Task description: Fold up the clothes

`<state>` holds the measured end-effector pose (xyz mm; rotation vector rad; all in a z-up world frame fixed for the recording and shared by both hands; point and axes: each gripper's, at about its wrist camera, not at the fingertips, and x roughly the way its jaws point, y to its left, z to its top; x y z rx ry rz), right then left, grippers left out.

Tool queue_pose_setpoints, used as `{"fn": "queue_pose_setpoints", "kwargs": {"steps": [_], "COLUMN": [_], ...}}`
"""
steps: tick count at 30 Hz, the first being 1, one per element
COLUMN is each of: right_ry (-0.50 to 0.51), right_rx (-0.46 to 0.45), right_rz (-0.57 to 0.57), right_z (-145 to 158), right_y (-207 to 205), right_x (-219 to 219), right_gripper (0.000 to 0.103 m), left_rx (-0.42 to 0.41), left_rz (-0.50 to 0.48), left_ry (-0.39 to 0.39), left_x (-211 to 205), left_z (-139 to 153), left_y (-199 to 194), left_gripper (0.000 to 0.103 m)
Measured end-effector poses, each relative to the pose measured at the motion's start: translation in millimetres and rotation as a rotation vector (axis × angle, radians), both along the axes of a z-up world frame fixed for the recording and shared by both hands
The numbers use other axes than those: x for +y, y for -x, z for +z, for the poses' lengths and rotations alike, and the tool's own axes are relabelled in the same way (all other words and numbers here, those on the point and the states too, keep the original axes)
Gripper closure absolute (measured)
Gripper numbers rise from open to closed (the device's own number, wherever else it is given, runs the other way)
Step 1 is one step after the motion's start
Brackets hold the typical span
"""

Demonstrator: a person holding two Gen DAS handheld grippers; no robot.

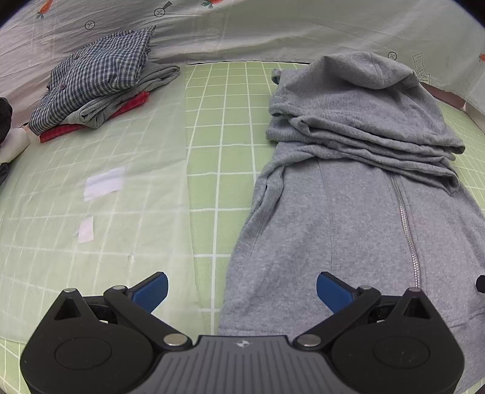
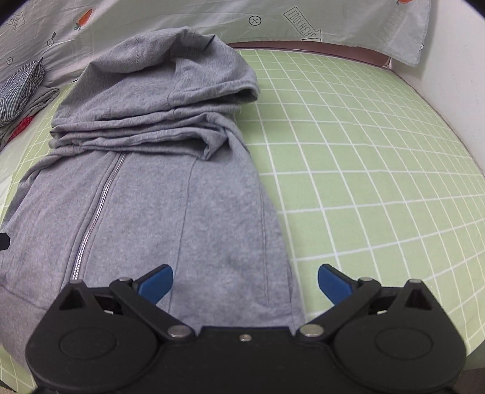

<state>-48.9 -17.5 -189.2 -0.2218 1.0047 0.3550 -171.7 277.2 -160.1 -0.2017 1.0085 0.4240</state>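
Observation:
A grey zip-up hoodie (image 1: 357, 206) lies flat on the green checked bed sheet (image 1: 218, 151), with its sleeves and hood (image 1: 363, 100) folded over its upper part. The zipper (image 1: 406, 224) runs down the front. My left gripper (image 1: 242, 291) is open and empty above the hoodie's lower left edge. In the right wrist view the hoodie (image 2: 157, 188) fills the left and centre, with the hood (image 2: 163, 72) at the far end. My right gripper (image 2: 245, 282) is open and empty above the hoodie's lower right edge.
A stack of folded clothes (image 1: 97, 85), checked shirt on grey and red items, sits at the far left; it also shows in the right wrist view (image 2: 21, 88). A printed white cloth (image 1: 242, 27) hangs along the back. Dark items (image 1: 4, 121) lie at the left edge.

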Motion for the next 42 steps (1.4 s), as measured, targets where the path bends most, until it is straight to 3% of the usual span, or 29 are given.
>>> {"fn": "queue_pose_setpoints", "kwargs": {"steps": [3, 7, 14, 18, 22, 24, 26, 28, 31, 32, 36, 42], "right_ry": [-0.003, -0.017, -0.062, -0.052, -0.074, -0.102, -0.146, -0.167, -0.232, -0.278, -0.447, -0.542], "right_rx": [0.014, 0.053, 0.091, 0.089, 0.086, 0.084, 0.084, 0.082, 0.105, 0.12, 0.163, 0.144], "right_rz": [-0.02, -0.06, -0.137, -0.099, -0.066, -0.049, -0.029, -0.027, -0.03, -0.04, -0.053, -0.018], "right_z": [-2, -7, -12, -13, -11, -9, -6, -4, -2, 0, 11, 36], "right_y": [13, 23, 38, 48, 55, 56, 57, 56, 51, 48, 37, 10], "right_x": [-6, -13, -28, -26, -26, -27, -29, -30, -36, -40, -49, -39], "right_gripper": [0.0, 0.0, 0.001, 0.002, 0.005, 0.009, 0.021, 0.032, 0.079, 0.086, 0.087, 0.088], "left_rx": [-0.002, 0.003, 0.034, 0.04, 0.024, 0.007, -0.022, -0.042, -0.054, -0.069, -0.152, -0.221], "left_rz": [-0.025, -0.073, -0.163, -0.165, -0.152, -0.149, -0.153, -0.153, -0.15, -0.138, -0.044, 0.037], "left_ry": [0.01, 0.012, 0.036, 0.06, 0.08, 0.087, 0.128, 0.157, 0.154, 0.161, 0.24, 0.284], "left_x": [-4, -12, -28, -32, -31, -31, -29, -30, -32, -31, -21, -12], "left_z": [-1, -1, -8, -13, -12, -9, -7, -6, 0, 3, 23, 44], "left_y": [10, 19, 30, 34, 37, 39, 41, 40, 38, 38, 35, 16], "left_gripper": [0.005, 0.018, 0.022, 0.023, 0.033, 0.048, 0.076, 0.084, 0.087, 0.088, 0.088, 0.089]}}
